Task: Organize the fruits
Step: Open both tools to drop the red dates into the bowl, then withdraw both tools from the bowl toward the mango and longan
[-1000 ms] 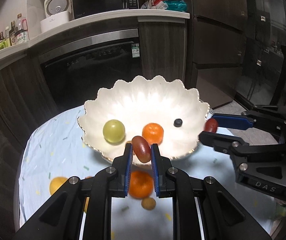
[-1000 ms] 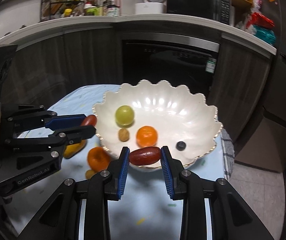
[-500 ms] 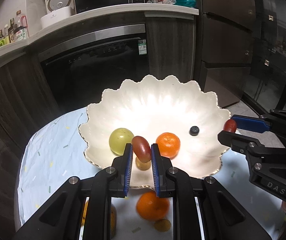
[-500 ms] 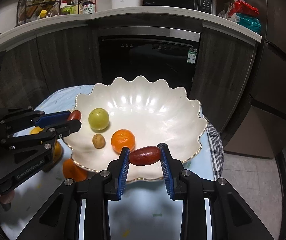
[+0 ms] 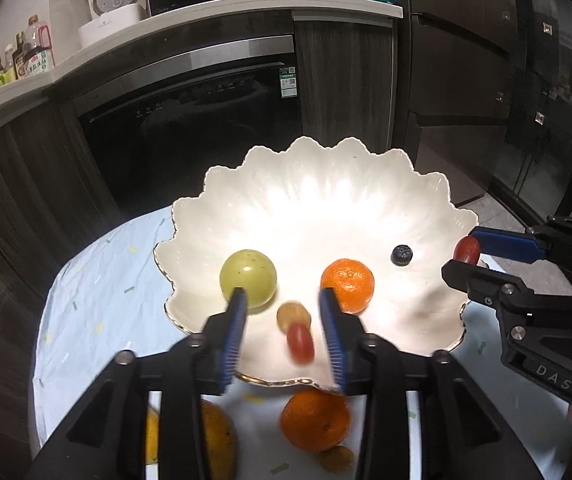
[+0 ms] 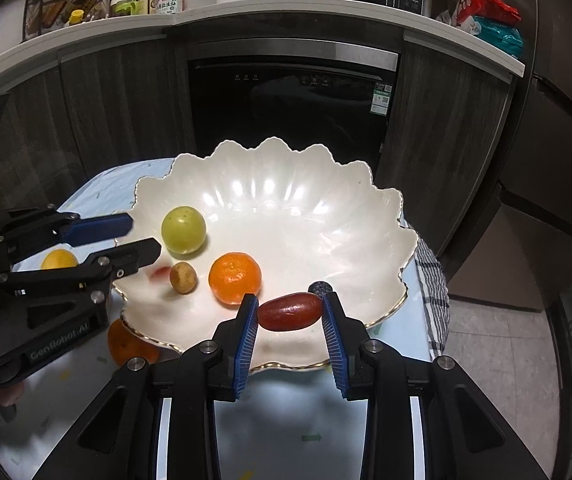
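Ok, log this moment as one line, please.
left hand-held gripper: jaws just opened, red grape dropping into bowl | right hand-held gripper: holding red date over bowl

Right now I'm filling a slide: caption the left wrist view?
Left gripper, jaws just opened, drops a red grape into the white bowl.

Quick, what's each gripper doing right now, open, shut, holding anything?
Left gripper: open, jaws just opened; the red grape is dropping free between them.
Right gripper: shut on the red date, over the white bowl.
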